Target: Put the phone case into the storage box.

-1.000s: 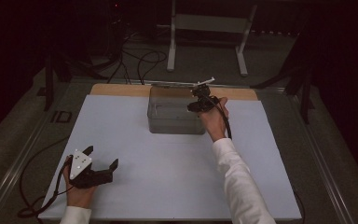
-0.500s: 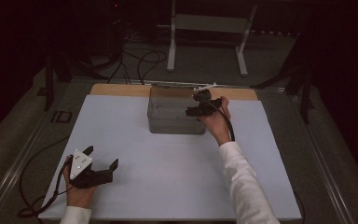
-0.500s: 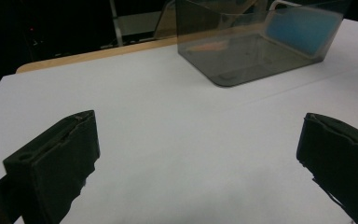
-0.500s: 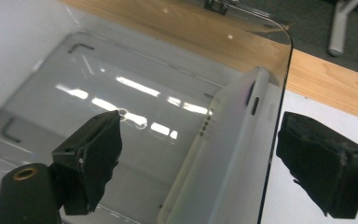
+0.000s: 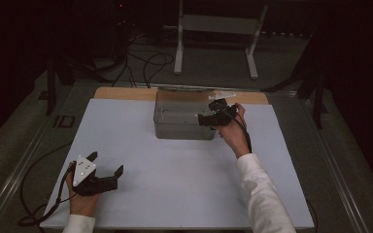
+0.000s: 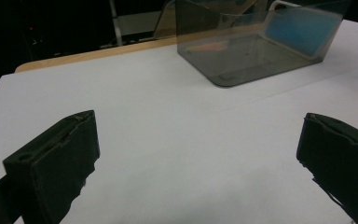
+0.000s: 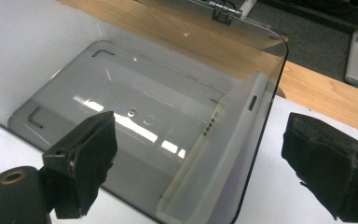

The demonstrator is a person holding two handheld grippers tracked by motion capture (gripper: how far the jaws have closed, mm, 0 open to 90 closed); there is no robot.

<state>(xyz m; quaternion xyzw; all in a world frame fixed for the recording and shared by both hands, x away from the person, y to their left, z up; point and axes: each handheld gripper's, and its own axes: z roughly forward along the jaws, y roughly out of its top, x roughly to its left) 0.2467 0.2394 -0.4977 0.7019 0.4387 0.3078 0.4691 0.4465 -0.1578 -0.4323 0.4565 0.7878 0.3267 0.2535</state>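
There is one clear box [image 5: 184,121] on the table, and one flat case [image 7: 214,158] leans inside it. There are two grippers — the left one [image 5: 108,167] and the right one [image 5: 209,114] — and two hands hold them.

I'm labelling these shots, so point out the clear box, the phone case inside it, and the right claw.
clear box [image 5: 175,127]: high view, front wall.
phone case [image 7: 214,158]: right gripper view, its side edge.
right claw [image 7: 196,158]: right gripper view, midway between its tips.
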